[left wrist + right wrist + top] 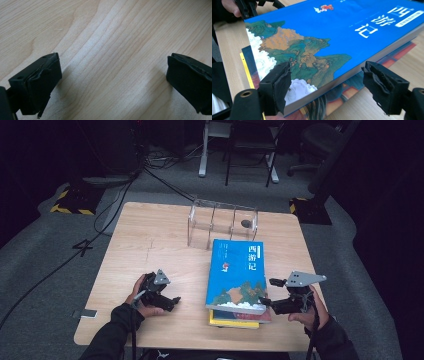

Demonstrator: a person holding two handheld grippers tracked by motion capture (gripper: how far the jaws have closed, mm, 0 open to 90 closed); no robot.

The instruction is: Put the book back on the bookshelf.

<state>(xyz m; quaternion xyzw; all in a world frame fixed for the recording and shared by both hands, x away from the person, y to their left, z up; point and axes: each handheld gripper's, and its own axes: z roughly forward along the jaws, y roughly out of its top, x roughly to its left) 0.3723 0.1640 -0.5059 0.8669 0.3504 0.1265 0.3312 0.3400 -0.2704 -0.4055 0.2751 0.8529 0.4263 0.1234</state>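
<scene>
Blue book: stiff, heavyish (top of stack); grip near-right corner.
Right tool: open, straddling that corner.
Left tool: open over desk.

The person wears dark long sleeves on both arms. Each hand has a black tool. The left tool has a small grey three-cornered plate on top, with little holes in it. The right tool has a bigger grey plate on top. A thin black cable hangs behind each tool. Each tool's two fingers have rough black pads.
</scene>
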